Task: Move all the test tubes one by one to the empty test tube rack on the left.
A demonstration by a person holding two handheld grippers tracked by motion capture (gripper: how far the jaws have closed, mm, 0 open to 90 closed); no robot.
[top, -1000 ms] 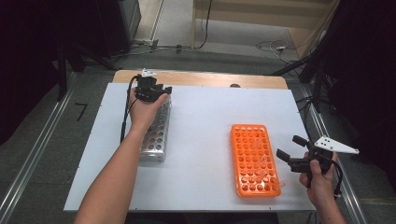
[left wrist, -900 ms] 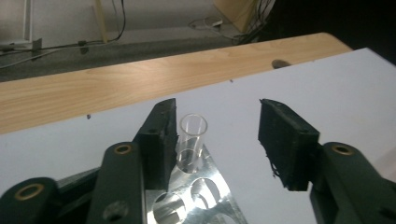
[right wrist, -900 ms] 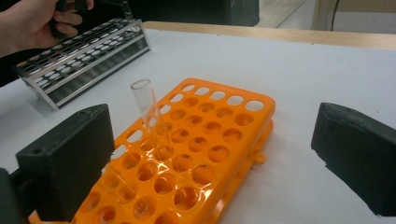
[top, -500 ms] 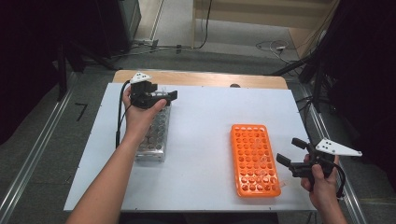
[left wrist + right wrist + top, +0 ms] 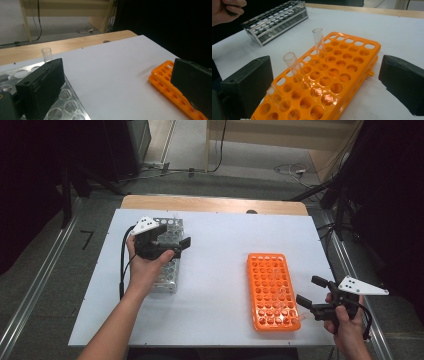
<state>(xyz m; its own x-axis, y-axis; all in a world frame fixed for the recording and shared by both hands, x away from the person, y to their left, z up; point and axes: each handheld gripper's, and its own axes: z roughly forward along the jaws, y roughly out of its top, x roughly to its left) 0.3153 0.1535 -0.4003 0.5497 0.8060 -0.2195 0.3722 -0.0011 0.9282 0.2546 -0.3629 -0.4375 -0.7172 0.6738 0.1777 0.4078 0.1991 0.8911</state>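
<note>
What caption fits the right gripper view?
Open right gripper facing an orange rack holding clear tubes.

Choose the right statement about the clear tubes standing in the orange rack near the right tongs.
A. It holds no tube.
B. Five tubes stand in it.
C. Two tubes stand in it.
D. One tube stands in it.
C: the right gripper view shows two clear tubes upright in holes of the orange rack.

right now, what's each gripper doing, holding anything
Left gripper: open, has just been opening, nothing between its jaws.
Right gripper: open, empty.
</note>
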